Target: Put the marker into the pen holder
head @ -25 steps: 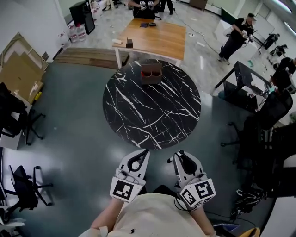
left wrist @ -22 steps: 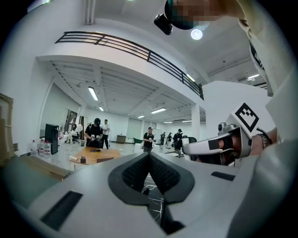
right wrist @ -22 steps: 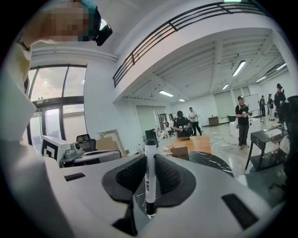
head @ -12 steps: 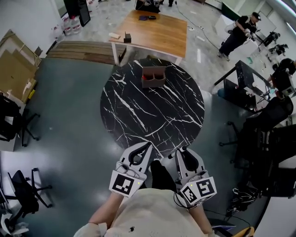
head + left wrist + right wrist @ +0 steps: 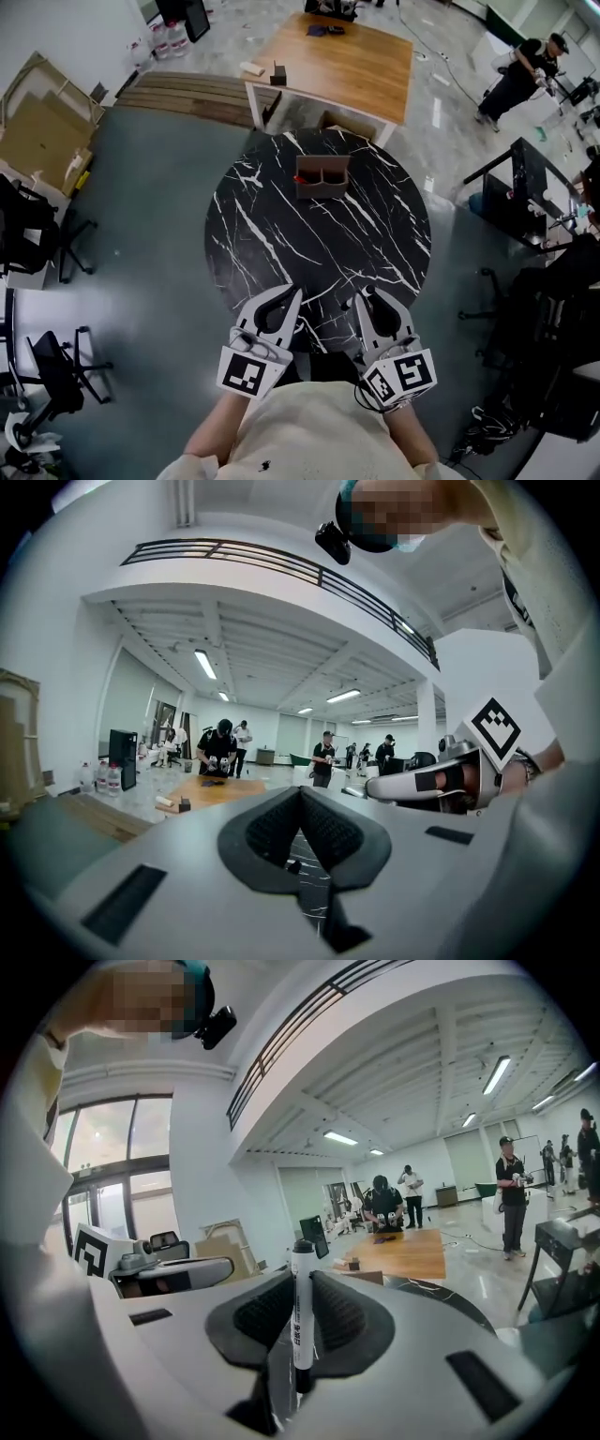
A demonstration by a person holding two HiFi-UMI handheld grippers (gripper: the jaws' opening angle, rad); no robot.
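Observation:
A brown two-compartment pen holder [image 5: 322,176] stands on the far half of the round black marble table [image 5: 281,234]. Both grippers hover side by side over the table's near edge, well short of the holder. My right gripper [image 5: 362,300] is shut on a white marker with a black cap [image 5: 302,1312], which stands upright between the pads in the right gripper view. The holder's brown top [image 5: 362,1277] shows just beyond those jaws. My left gripper [image 5: 292,294] has its tips together and holds nothing; in the left gripper view [image 5: 300,795] only the marble shows below the pads.
Behind the round table stands a wooden table [image 5: 328,61] with small items on it. Office chairs [image 5: 56,375] and cardboard [image 5: 42,122] are at the left. A black desk [image 5: 525,187] and a person [image 5: 520,70] are at the right. Grey floor surrounds the table.
The person has stepped toward the round table. Both grippers went from over the floor to over the table's near edge. The marker stays in the right gripper.

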